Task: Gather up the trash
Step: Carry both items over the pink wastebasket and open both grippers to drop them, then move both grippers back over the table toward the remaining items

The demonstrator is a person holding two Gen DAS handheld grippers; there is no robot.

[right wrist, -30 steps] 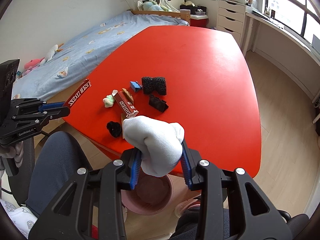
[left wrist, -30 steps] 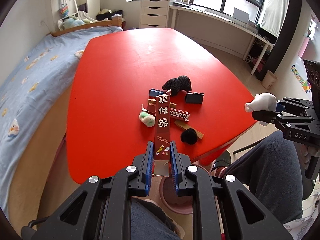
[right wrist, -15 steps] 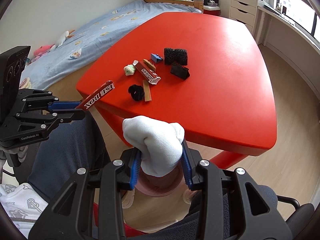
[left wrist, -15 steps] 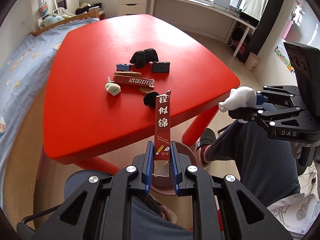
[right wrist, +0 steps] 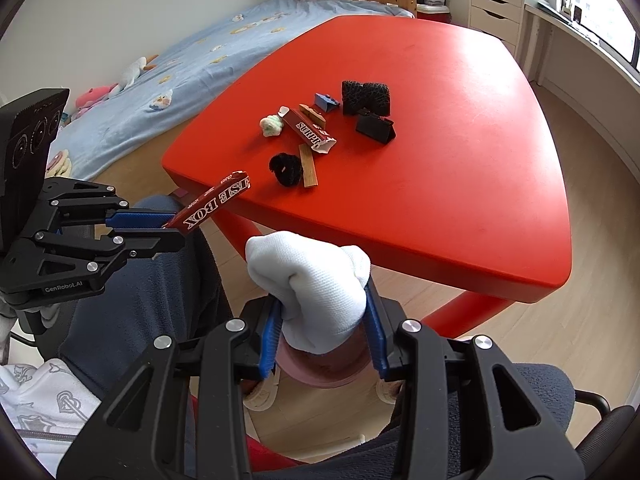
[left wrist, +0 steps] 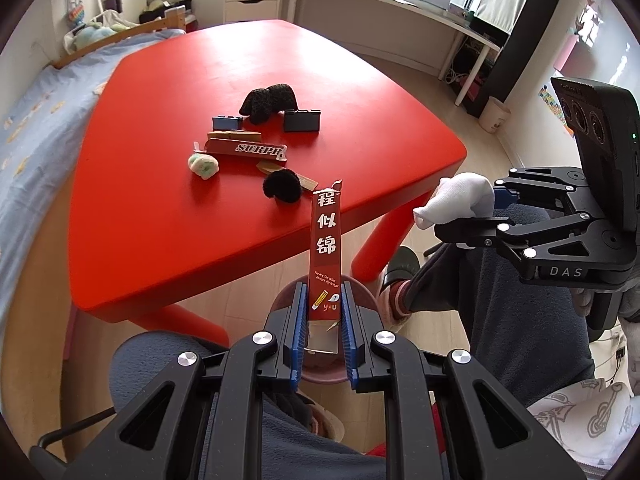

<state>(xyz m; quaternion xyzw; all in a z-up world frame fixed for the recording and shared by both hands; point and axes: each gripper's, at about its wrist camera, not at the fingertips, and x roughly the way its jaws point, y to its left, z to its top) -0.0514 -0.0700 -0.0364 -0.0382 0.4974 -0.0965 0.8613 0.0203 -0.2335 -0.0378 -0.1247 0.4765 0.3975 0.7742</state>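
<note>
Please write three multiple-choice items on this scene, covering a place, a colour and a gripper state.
1. Where is the black pom-pom?
A. on the red table
B. on the bed
C. in the bin

2. What colour is the sock in the right gripper?
A. black
B. white
C. blue

3. What is the left gripper doing?
A. hanging open
B. shut on nothing
C. shut on the red box

Answers:
1 A, it lies near the table's front edge.
2 B, white fabric bulges between the pads.
3 C, the pads clamp the box's lower end.

Red table (left wrist: 360, 92) — white sock (right wrist: 312, 280), red box (left wrist: 326, 248) — white lettering.
</note>
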